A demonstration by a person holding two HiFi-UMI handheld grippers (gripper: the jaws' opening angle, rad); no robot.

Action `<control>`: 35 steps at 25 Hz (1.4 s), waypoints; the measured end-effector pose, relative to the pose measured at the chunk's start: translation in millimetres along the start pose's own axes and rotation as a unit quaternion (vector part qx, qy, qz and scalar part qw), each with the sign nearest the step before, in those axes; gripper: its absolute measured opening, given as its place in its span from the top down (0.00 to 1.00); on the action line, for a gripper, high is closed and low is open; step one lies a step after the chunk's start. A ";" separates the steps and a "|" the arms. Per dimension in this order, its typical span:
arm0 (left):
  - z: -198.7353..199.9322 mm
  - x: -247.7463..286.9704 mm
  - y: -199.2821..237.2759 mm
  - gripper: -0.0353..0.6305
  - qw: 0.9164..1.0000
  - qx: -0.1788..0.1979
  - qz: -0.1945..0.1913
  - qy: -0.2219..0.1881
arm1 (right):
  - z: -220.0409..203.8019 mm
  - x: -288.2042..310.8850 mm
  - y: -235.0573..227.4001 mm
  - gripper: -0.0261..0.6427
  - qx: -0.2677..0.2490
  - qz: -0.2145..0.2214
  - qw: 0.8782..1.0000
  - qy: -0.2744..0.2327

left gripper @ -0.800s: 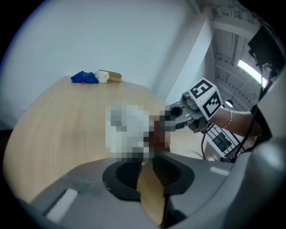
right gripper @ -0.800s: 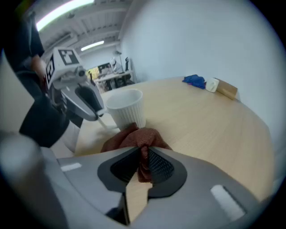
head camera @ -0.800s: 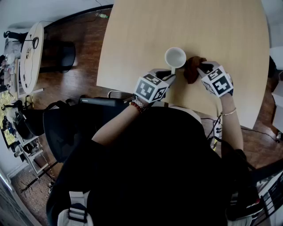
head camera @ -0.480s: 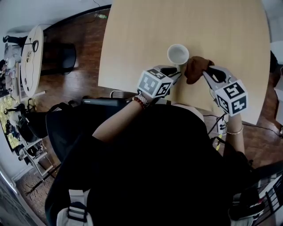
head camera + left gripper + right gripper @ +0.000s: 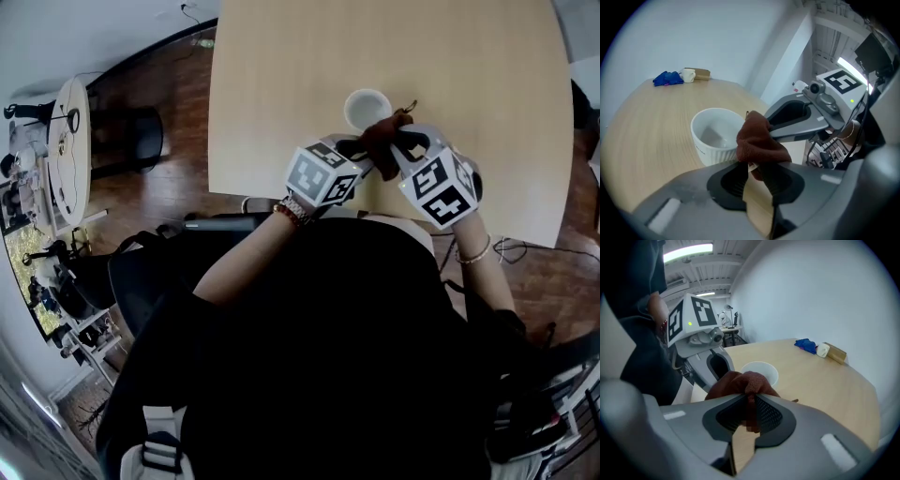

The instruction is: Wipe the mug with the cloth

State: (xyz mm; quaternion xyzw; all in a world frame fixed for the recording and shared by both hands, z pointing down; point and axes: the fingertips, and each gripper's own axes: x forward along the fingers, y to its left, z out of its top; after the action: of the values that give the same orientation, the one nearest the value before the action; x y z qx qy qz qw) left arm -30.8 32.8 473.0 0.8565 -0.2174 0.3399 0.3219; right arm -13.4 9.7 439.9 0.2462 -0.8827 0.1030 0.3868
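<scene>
Left gripper view, jaws: we see the left gripper (image 5: 752,169) closed on the handle of the mug (image 5: 715,136). A pale sliver of that handle shows between the pads at lower centre, and the cloth (image 5: 757,140) covers the rest.
Right gripper view, jaws: we find the right gripper (image 5: 749,401) clamped tight on the cloth, which bunches up in a brown lump just above its pads at centre frame.
Both grippers: in the head view we see their tips meeting just below the mug, the left gripper coming in from the lower left and the right gripper from the lower right, both tilted down toward the table (image 5: 281,75).
Cloth: brown and crumpled. In the head view it sits between the two tips, against the lower right of the mug's rim.
Mug: white, upright on the table, with a ribbed lower wall. We place it at upper centre of the head view, just beyond both grippers.
Wrists: we see a bracelet (image 5: 292,214) on the left and a thin bangle (image 5: 473,251) on the right.
Table: light wood with a curved edge at the left of the head view.
Far edge: at the upper left of the left gripper view we see a blue bundle (image 5: 668,78), a small white cup (image 5: 687,75) and a brown box (image 5: 701,74) in a row, well apart from the mug.
Room: dark wood floor (image 5: 159,169), with a round white table (image 5: 70,122) at the upper left of the head view.
</scene>
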 end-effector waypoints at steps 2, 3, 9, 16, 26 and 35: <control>-0.2 -0.6 1.1 0.81 1.000 0.007 -0.003 0.004 | -2.0 11.3 -3.8 0.87 -0.017 0.003 1.000 0.015; -0.7 -0.8 2.4 0.81 1.000 0.010 -0.003 0.006 | -3.9 17.3 -5.1 0.87 -0.024 0.005 0.999 0.023; -4.5 -1.7 6.0 0.81 1.000 0.022 -0.008 0.016 | -28.1 49.3 -8.1 0.87 -0.024 0.018 0.997 0.066; -5.1 -4.4 5.2 0.81 0.999 0.034 -0.011 0.031 | -41.2 59.8 -11.5 0.87 -0.024 0.018 0.996 0.087; -21.1 -19.7 23.7 0.82 0.982 0.148 -0.028 0.114 | 7.3 0.2 -35.1 0.87 -0.001 0.001 1.000 -0.017; -21.2 -27.1 29.9 0.81 0.941 0.289 -0.020 0.177 | -25.6 47.3 -14.3 0.87 -0.027 0.032 0.997 0.059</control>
State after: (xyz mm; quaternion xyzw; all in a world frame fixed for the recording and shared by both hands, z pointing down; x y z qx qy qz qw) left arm -76.1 30.9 477.4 0.8431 -0.0319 0.5272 0.1009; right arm -17.3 -9.8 491.8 0.2012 -0.8680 0.1056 0.4414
